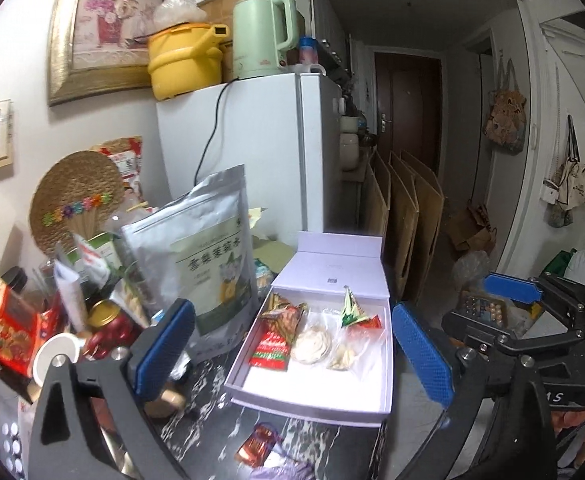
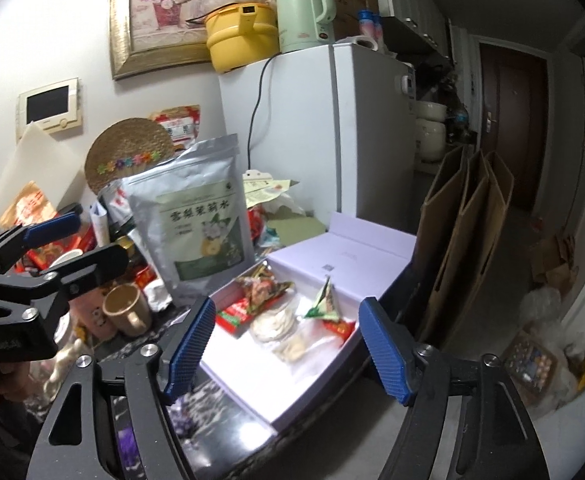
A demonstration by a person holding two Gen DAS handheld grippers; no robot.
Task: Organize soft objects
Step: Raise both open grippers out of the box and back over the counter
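Lavender card makes the box (image 1: 310, 394), which lies open on the dark marbled surface (image 1: 212, 420) with its lid (image 1: 332, 264) leaning back toward the fridge (image 1: 252, 152). Soft packets crowd the box's far half: a red-and-green pack (image 1: 270, 347) at its left wall, a brown wrapper (image 1: 284, 312) behind that, a round white pouch (image 1: 312, 345) in the middle, a clear bag (image 1: 348, 354) to the right, and a green triangular sachet (image 1: 348, 308) standing behind it. The lid carries a small printed code, too small to read. One red-wrapped sweet (image 1: 257, 446) lies on the surface just in front of the box.

Left of the box stands a silver pouch (image 2: 196, 216) with a green label in Chinese characters, too blurred for a sure reading. A tan mug (image 2: 126, 312) sits near it, further left.

Left gripper (image 1: 292, 356) hovers over the box, jaws wide and holding nothing. Right gripper (image 2: 288, 348) also faces the box, jaws wide, nothing between them. Pale lettering on the left gripper's body is too blurred to read.
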